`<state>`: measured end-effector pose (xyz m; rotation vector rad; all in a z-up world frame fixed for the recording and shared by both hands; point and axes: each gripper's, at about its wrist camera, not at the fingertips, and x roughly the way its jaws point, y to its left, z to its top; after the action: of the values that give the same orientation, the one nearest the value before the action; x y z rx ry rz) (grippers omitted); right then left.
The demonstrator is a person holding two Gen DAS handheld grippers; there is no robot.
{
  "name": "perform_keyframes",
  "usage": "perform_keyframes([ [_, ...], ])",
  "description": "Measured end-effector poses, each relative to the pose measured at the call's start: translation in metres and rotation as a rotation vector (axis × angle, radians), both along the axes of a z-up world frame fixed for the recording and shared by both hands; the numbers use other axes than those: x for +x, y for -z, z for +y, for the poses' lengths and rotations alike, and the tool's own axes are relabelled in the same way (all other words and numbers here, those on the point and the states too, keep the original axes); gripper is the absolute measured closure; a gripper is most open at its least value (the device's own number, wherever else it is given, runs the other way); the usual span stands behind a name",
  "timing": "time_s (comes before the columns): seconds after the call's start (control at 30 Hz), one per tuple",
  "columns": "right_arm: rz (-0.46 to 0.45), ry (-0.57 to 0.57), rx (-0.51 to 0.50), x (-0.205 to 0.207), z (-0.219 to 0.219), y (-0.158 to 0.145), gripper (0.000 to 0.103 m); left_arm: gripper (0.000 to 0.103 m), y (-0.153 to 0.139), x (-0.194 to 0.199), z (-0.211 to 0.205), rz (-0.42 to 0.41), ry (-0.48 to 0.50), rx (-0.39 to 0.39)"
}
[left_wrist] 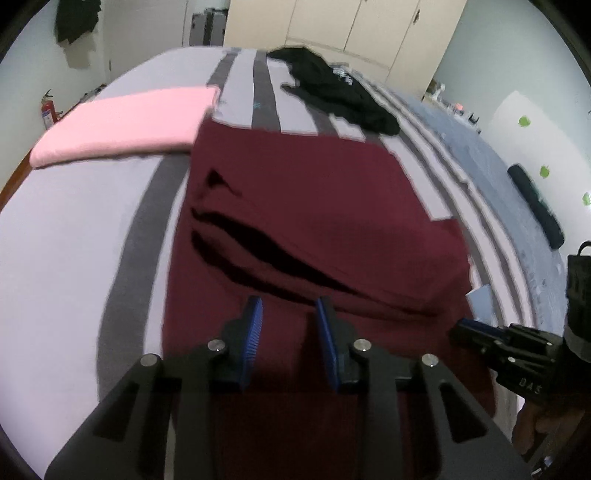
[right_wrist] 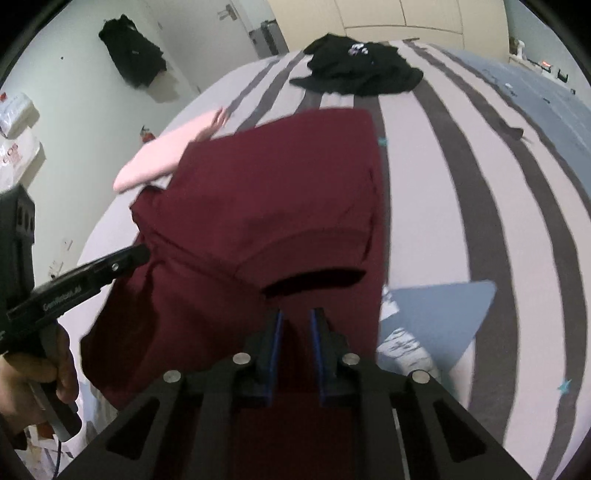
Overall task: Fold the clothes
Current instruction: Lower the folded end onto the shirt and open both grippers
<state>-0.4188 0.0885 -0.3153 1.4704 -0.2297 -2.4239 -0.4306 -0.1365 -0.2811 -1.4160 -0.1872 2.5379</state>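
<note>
A dark red garment (left_wrist: 314, 192) (right_wrist: 277, 184) lies partly folded on the striped bed (left_wrist: 55, 240) (right_wrist: 424, 184), with loose layers gaping at its near edge. My left gripper (left_wrist: 290, 321) hovers over that near edge; its blue pads stand apart, with only cloth showing below the gap. My right gripper (right_wrist: 296, 328) is over the garment's near right part, jaws a narrow gap apart with nothing pinched. Each gripper shows in the other's view: right gripper (left_wrist: 465, 328), left gripper (right_wrist: 136, 254), both at the garment's sides. A folded pink garment (left_wrist: 122, 122) (right_wrist: 155, 162) lies beside it.
A crumpled black garment (left_wrist: 332, 92) (right_wrist: 362, 70) lies at the far end of the bed. A blue cloth corner (right_wrist: 443, 310) sits at the near right. A hand (right_wrist: 37, 380) holds the left gripper. Wardrobe doors (left_wrist: 351, 29) stand behind; the bed's left edge drops to the floor.
</note>
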Motion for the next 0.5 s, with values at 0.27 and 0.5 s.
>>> perform_keyframes([
  [0.27, -0.001, 0.018, -0.006, -0.026, 0.003, 0.012, 0.092, 0.077, 0.006, -0.023, 0.000, -0.034, -0.029, 0.004],
  [0.5, 0.021, 0.038, -0.022, -0.068, 0.013, 0.003, 0.091, 0.077, -0.007, -0.059, -0.003, 0.004, -0.078, 0.010],
])
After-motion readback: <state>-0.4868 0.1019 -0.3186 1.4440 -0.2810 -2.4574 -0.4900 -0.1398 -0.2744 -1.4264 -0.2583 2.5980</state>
